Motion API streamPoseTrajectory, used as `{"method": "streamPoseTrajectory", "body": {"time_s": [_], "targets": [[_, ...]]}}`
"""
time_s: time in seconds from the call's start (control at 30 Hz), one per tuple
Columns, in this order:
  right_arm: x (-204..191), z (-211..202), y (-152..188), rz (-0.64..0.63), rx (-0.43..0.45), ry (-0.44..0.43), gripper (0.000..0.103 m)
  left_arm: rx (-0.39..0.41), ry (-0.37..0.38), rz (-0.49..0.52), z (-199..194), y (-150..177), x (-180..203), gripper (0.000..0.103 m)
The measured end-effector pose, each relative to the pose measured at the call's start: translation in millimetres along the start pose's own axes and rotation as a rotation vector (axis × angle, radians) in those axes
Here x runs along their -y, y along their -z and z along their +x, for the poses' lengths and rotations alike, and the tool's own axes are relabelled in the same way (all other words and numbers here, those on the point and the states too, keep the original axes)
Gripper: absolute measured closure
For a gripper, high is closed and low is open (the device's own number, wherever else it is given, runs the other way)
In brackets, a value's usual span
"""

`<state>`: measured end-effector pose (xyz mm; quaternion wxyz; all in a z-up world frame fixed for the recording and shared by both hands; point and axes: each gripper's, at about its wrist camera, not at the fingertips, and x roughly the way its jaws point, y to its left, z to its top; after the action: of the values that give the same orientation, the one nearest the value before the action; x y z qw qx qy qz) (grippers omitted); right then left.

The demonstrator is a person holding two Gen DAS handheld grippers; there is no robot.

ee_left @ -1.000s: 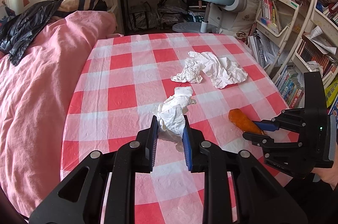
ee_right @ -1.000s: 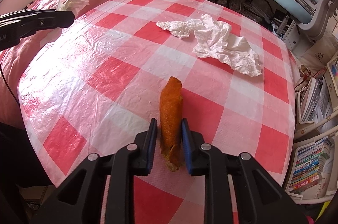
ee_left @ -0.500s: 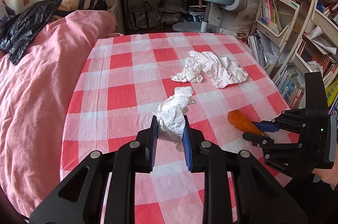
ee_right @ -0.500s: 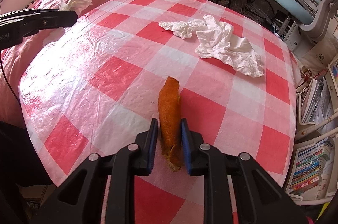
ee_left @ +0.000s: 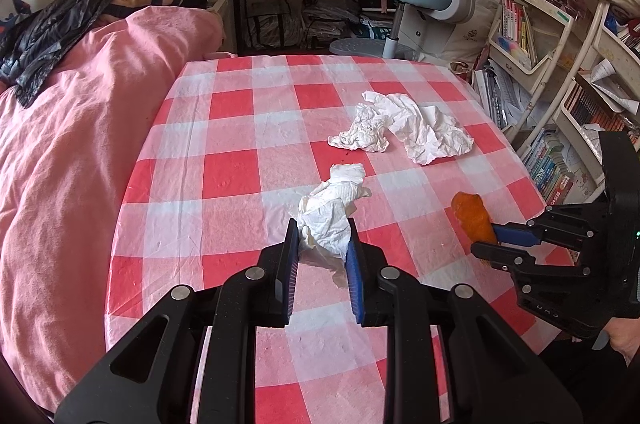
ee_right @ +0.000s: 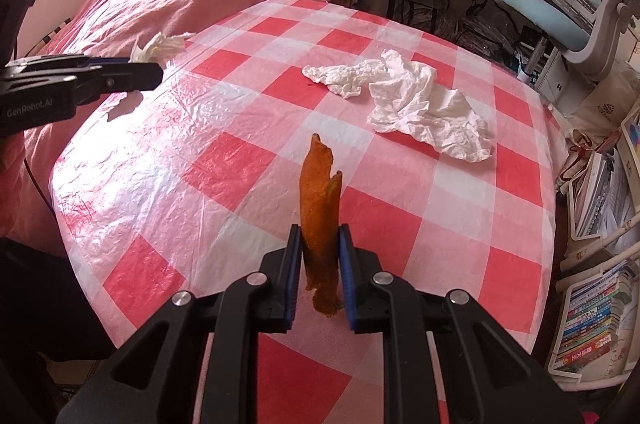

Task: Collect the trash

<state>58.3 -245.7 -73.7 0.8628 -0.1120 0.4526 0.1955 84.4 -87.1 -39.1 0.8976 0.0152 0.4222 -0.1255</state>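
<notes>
Orange peel point(ee_right: 318, 220), thin, light and rather stiff, is being pinched at its lower end as the right gripper point(ee_right: 319, 264) closes, angled steeply down. Soft crumpled tissue point(ee_left: 328, 220), at ten o'clock from it, is clamped by the narrowly parted left gripper point(ee_left: 322, 256), likewise downward-tilted.

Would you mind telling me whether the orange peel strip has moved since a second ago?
Yes. The orange peel strip has tipped up off the red-checked tablecloth as the right gripper closes on it.
</notes>
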Motion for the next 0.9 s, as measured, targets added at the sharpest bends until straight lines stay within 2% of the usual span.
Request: {"method": "streamPoseTrajectory", "body": {"time_s": [0.27,0.47,0.6,0.63,0.7,0.8,0.9], "targets": [[15.0,-29.6,-3.2,0.051,0.100,-0.022,0.084,0.022,0.007,0.029,-0.2,0.4,12.2,0.082],[52.5,-66.6,8.6,0.153,0.193,-0.038,0.085,0.034,0.035,0.076,2.5,-1.1,37.3,0.082],[63.1,-57.6,18.2,0.183,0.149,-0.057,0.084,0.031,0.031,0.058,4.4,-4.3,40.6,0.082],[60.2,-54.5,15.0,0.181,0.145,-0.082,0.080,0.028,0.033,0.034,5.0,-5.7,37.2,0.082],[48.1,-46.4,3.4,0.146,0.126,-0.133,0.060,0.026,0.041,-0.018,6.2,-8.5,29.0,0.082],[18.9,-24.7,-16.8,0.038,0.060,-0.147,0.059,0.031,0.026,-0.041,7.5,-9.3,22.1,0.082],[-0.1,14.0,-28.4,-0.025,-0.030,-0.093,0.059,0.024,0.016,-0.043,10.9,-9.7,19.6,0.082]]}}
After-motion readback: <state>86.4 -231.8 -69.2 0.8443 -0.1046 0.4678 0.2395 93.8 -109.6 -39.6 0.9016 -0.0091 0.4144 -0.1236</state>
